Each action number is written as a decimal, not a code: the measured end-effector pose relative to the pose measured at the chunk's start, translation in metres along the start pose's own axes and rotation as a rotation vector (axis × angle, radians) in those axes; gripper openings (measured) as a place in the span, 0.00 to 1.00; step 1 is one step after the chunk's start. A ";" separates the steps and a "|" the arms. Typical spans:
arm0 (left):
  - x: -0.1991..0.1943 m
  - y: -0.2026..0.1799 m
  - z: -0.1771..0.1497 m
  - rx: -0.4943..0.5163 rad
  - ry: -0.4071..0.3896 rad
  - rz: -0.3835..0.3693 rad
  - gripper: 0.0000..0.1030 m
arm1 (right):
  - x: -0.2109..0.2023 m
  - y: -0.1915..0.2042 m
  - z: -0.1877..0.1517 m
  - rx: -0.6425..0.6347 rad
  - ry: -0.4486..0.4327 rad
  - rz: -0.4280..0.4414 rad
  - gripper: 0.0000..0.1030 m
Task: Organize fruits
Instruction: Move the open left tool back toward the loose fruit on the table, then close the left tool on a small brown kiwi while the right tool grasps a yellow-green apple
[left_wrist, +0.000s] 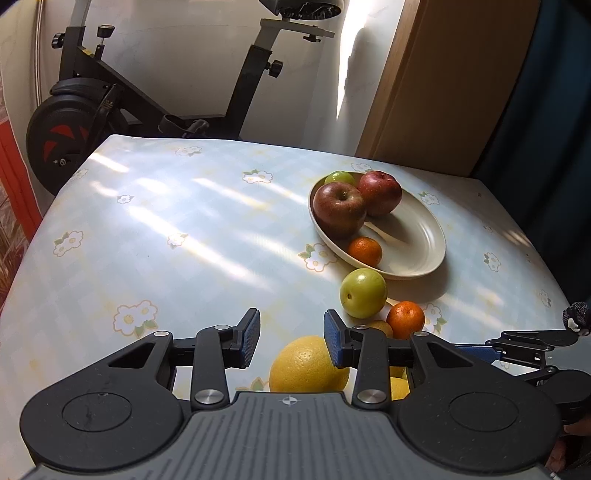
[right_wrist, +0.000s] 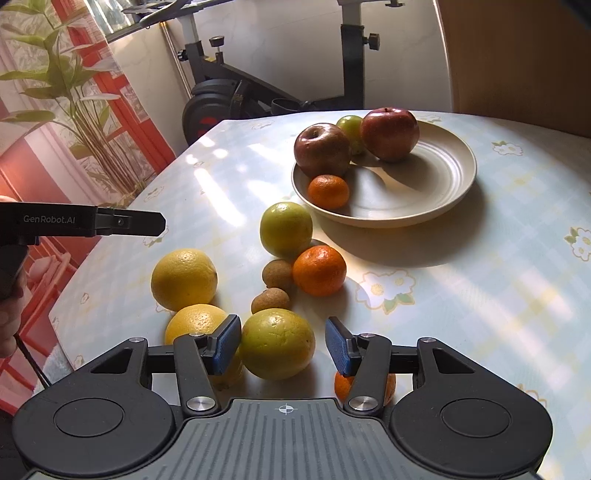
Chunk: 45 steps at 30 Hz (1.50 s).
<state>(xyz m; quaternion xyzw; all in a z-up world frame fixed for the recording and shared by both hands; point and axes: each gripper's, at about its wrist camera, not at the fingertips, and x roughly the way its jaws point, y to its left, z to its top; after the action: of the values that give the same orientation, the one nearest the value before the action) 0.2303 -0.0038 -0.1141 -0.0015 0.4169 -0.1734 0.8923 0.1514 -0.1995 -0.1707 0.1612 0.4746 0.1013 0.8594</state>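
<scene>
The right tool (right_wrist: 282, 345) stands spread around a yellow-green citrus (right_wrist: 277, 344) on the tabletop (right_wrist: 461, 295); its left pad is at the skin, the right pad apart, so nothing is gripped. The left tool (left_wrist: 291, 339) hovers spread and empty above a yellow grapefruit (left_wrist: 308, 365). Outward lie two longans (right_wrist: 277, 274), a mandarin (right_wrist: 319, 270) and a green apple (right_wrist: 286, 229). The plate (right_wrist: 424, 206) holds two red apples (right_wrist: 322, 149), a green fruit and one mandarin. I judge the sorting under halfway, with about nine loose pieces left.
</scene>
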 end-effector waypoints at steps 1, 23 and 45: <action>0.000 0.000 0.000 0.001 0.001 0.000 0.39 | 0.001 0.000 -0.001 0.008 0.005 0.016 0.41; 0.008 -0.015 0.000 0.022 0.033 -0.044 0.38 | -0.013 -0.014 0.007 0.012 -0.089 -0.049 0.40; 0.081 -0.074 -0.005 0.066 0.275 -0.111 0.38 | -0.027 -0.064 -0.003 0.032 -0.182 -0.195 0.40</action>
<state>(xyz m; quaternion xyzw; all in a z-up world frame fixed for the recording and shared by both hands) 0.2519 -0.0983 -0.1665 0.0286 0.5284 -0.2346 0.8154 0.1360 -0.2671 -0.1747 0.1366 0.4098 -0.0053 0.9019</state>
